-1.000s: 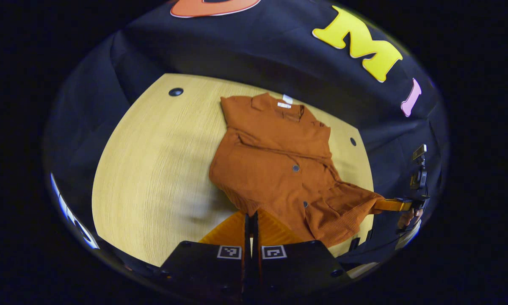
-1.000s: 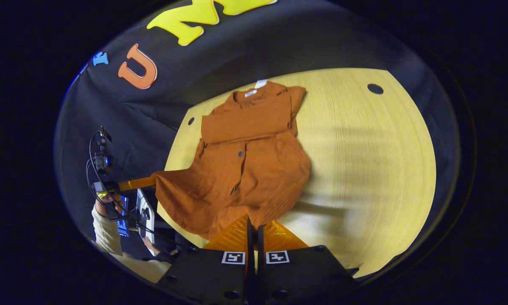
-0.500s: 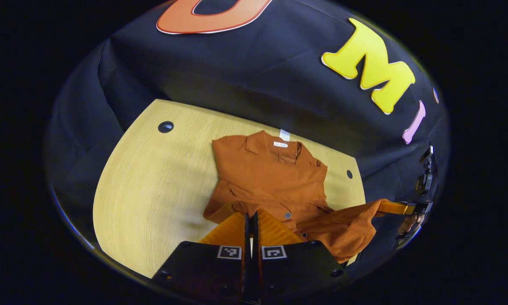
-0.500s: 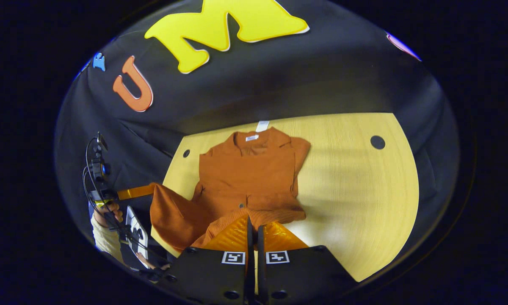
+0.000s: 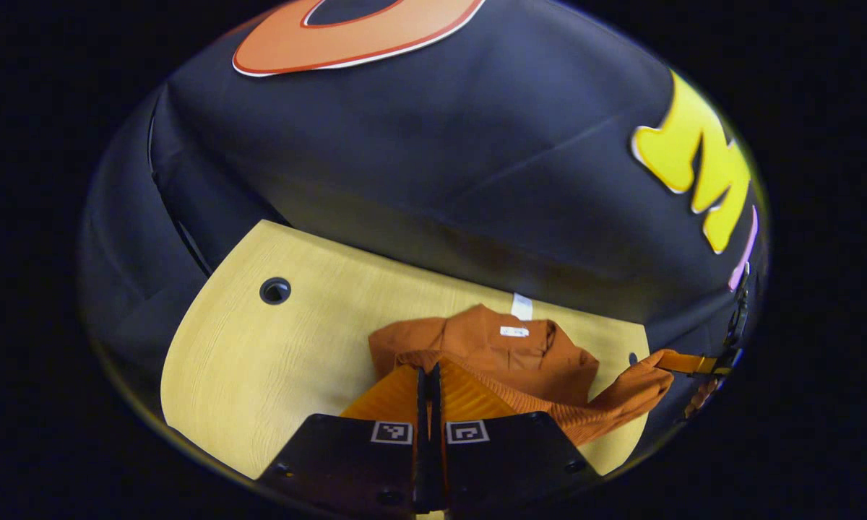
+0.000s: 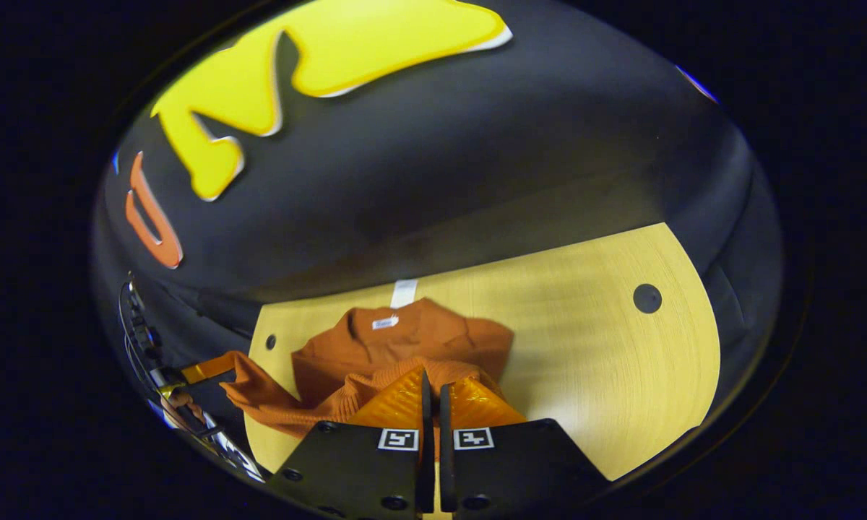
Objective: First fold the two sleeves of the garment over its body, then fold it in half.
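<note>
The orange shirt (image 5: 506, 347) lies on the yellow table (image 5: 260, 361), its collar by the black wall. Its bottom edge is lifted up and hangs over the collar part. The left gripper (image 5: 428, 383) is squeezed tight on one corner of that edge, and the right gripper (image 6: 431, 390) is squeezed tight on the other. The collar lies just ahead of both, so I think the edge needs to go forward and down. The right gripper view shows a hand (image 6: 180, 399) holding the left gripper.
</note>
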### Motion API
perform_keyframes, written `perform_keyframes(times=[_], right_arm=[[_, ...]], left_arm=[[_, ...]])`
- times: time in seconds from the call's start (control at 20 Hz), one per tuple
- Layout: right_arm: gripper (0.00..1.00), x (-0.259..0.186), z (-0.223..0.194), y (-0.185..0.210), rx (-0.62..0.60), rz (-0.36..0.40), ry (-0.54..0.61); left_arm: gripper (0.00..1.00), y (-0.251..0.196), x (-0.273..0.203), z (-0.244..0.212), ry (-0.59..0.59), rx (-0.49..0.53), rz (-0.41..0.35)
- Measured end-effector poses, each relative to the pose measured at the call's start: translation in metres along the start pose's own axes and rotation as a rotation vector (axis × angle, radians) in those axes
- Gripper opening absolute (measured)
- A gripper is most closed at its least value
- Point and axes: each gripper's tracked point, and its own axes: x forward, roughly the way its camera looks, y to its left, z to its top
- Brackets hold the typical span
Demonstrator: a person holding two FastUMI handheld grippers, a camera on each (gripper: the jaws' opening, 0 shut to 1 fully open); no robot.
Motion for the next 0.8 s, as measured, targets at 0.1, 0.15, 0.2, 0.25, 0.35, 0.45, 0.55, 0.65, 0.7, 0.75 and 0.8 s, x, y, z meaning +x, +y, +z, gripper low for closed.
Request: perform_keyframes(times=[0.1, 0.15, 0.2, 0.25, 0.35, 0.45, 0.55, 0.65, 0.7, 0.75, 0.8], right_arm=[[0.03, 0.049, 0.010, -0.006, 0.102, -0.021, -0.021], [0.03, 0.071, 0.014, -0.012, 0.113, -0.038, -0.049], [0.03, 0.086, 0.014, -0.018, 0.119, -0.040, -0.058], [0.04, 0.103, 0.012, -0.027, 0.120, -0.060, -0.066], [0.04, 0.119, 0.009, -0.037, 0.120, -0.068, -0.064], [0.04, 0.130, 0.001, -0.053, 0.100, -0.081, -0.046], [0.05, 0.127, 0.001, -0.054, 0.085, -0.070, -0.048], [0.07, 0.115, 0.009, -0.059, 0.075, -0.087, -0.089], [0.09, 0.111, 0.015, -0.055, 0.081, -0.072, -0.108], [0.10, 0.106, 0.019, -0.050, 0.097, -0.062, -0.117], [0.11, 0.104, 0.018, -0.047, 0.124, -0.058, -0.115]], left_arm=[[0.03, 0.015, 0.045, 0.001, -0.017, 0.035, 0.045], [0.03, 0.021, 0.066, -0.002, -0.014, 0.051, 0.057], [0.03, 0.026, 0.084, -0.008, 0.001, 0.058, 0.076], [0.03, 0.032, 0.098, -0.016, 0.019, 0.059, 0.110], [0.03, 0.040, 0.118, -0.025, 0.049, 0.056, 0.135], [0.05, 0.045, 0.131, -0.030, 0.042, 0.036, 0.146], [0.06, 0.042, 0.133, -0.022, 0.007, 0.003, 0.118], [0.08, 0.039, 0.132, -0.014, -0.023, -0.001, 0.090], [0.08, 0.035, 0.132, -0.011, -0.032, 0.008, 0.068], [0.10, 0.032, 0.132, -0.007, -0.041, 0.023, 0.051], [0.11, 0.031, 0.128, 0.000, -0.061, 0.043, 0.051]])
